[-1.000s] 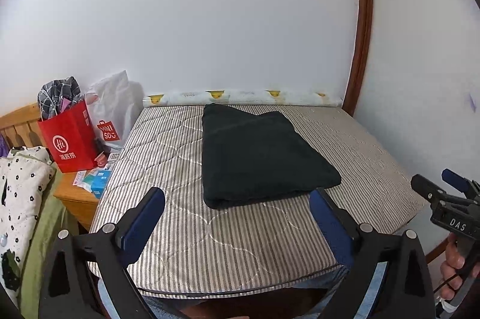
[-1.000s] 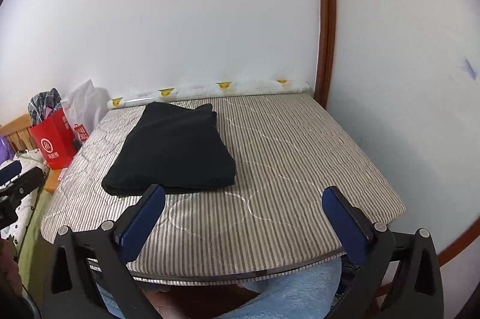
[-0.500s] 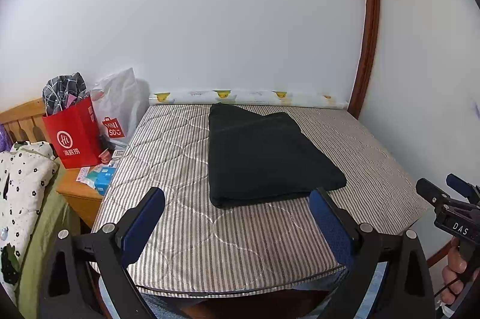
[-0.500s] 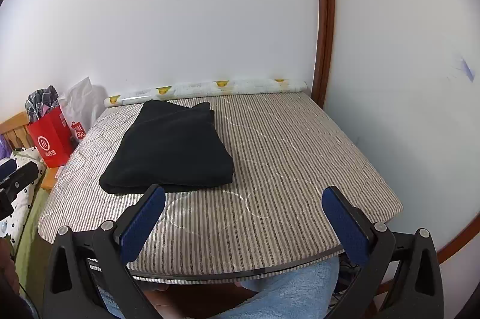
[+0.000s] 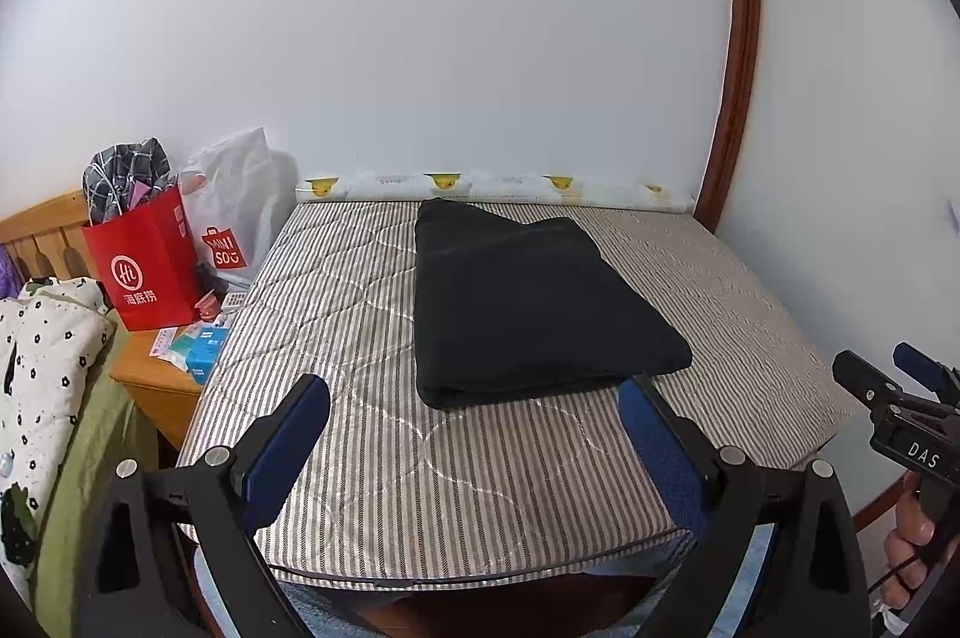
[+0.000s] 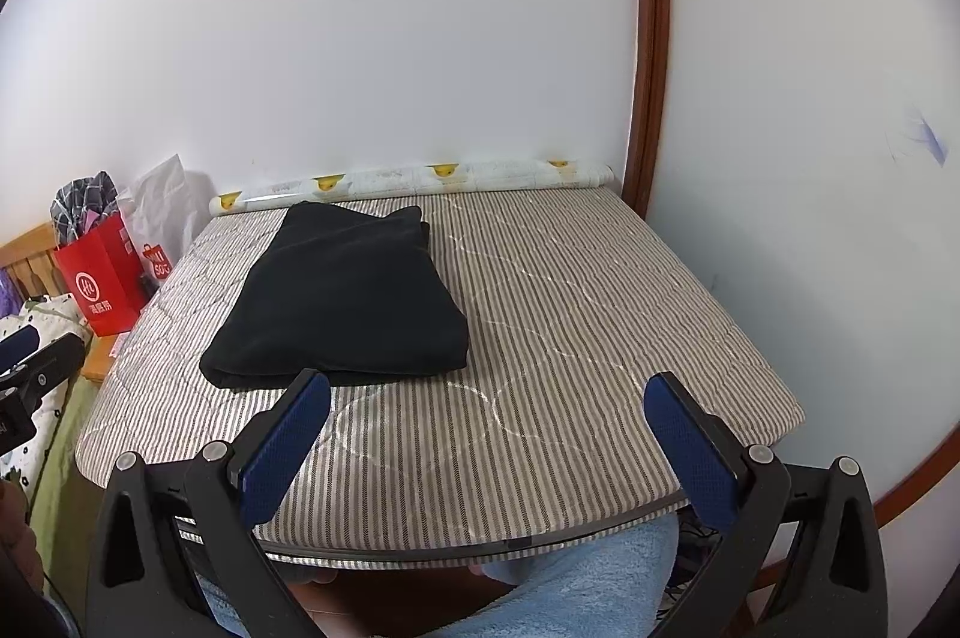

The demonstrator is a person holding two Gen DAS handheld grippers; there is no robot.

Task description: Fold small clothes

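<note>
On the striped mattress pad (image 5: 372, 434), a black folded garment (image 5: 528, 302) was laid flat, towards the wall end and left of the pad's centre in the right wrist view (image 6: 342, 296). Its thick folded edge was turned towards the near edge of the pad. Behind the garment, a rolled sheet with yellow prints (image 5: 492, 187) was pressed along the wall.

Nearer than the garment, the left gripper (image 5: 474, 434) was held over the near part of the pad, its blue-padded fingers (image 5: 288, 449) spread wide apart with nothing between them. The right gripper (image 6: 489, 434) was held likewise, fingers apart and empty, its right finger (image 6: 690, 449) seen over the pad's near right corner. Neither gripper was touching the garment.

Left of the pad, a red paper bag (image 5: 147, 272) and a white plastic bag (image 5: 240, 218) were set on a wooden nightstand (image 5: 156, 383).
</note>
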